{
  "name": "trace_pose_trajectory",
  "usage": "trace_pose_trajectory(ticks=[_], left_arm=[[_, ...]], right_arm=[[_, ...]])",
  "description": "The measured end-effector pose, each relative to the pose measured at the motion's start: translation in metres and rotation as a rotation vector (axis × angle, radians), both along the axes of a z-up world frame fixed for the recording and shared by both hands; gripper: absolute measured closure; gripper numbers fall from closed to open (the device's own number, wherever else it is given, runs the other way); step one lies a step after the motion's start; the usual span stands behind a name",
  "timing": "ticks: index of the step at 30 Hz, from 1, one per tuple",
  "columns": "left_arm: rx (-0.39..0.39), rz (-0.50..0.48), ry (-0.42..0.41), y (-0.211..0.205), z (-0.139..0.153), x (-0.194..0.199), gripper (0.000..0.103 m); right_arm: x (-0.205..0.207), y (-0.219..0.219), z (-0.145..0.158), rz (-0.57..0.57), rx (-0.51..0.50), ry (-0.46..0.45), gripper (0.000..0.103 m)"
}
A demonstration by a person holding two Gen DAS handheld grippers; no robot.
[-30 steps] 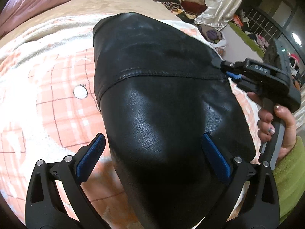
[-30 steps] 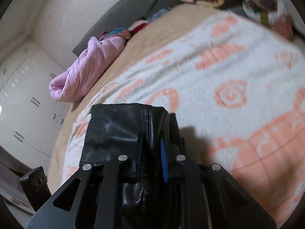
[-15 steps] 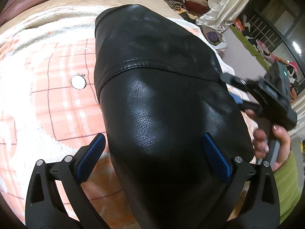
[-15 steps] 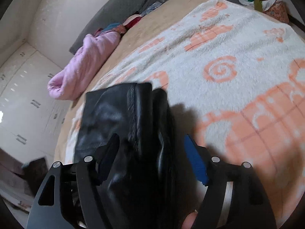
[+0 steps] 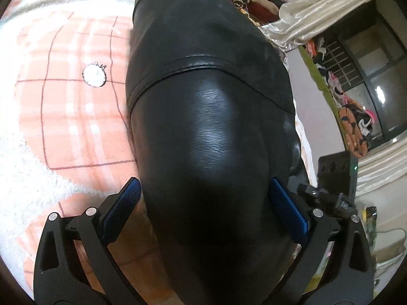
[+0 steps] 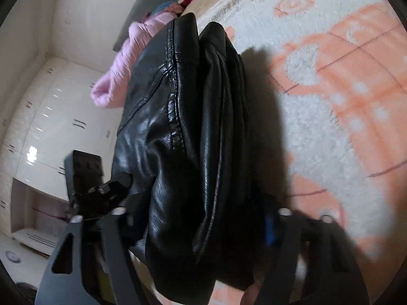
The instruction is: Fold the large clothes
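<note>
Item: black leather garment (image 5: 211,117), folded bundle on blanket (image 5: 63,96). Your left gripper (image 5: 206,208) straddles it unclamped; your right gripper (image 6: 201,218), jaws just narrowing around it for squaring, grip unclear.

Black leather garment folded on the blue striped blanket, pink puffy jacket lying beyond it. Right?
One error: the blanket is white with orange-pink patterns, not blue striped; both wrist views show it. The black leather garment lies folded on it, and the pink puffy jacket lies beyond it.
</note>
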State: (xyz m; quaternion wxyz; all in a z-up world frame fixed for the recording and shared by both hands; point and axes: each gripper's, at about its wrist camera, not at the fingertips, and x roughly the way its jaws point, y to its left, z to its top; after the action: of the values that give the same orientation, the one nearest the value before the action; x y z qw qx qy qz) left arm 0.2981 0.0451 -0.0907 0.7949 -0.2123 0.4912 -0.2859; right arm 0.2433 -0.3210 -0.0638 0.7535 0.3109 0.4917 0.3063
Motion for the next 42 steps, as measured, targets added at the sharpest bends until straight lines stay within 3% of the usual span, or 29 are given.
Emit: trace_pose_trajectory(ticks=[4, 9, 11, 17, 42], left_arm=[[0.042, 0.024, -0.041, 0.01, 0.012, 0.004, 0.012], [0.22, 0.074, -0.088, 0.027, 0.027, 0.009, 0.013], [0.246, 0.074, -0.094, 0.029, 0.027, 0.009, 0.013], [0.258, 0.068, -0.123, 0.029, 0.021, -0.003, 0.013], [0.284, 0.068, -0.158, 0.019, 0.034, -0.011, 0.012]], right_arm=[[0.008, 0.019, 0.014, -0.017, -0.024, -0.047, 0.048], [0.025, 0.051, 0.02, -0.002, -0.083, -0.067, 0.049], [0.019, 0.057, 0.021, -0.005, -0.127, -0.099, 0.048], [0.013, 0.049, 0.012, -0.042, -0.116, -0.102, 0.048], [0.001, 0.07, 0.034, -0.067, -0.24, -0.139, 0.037]])
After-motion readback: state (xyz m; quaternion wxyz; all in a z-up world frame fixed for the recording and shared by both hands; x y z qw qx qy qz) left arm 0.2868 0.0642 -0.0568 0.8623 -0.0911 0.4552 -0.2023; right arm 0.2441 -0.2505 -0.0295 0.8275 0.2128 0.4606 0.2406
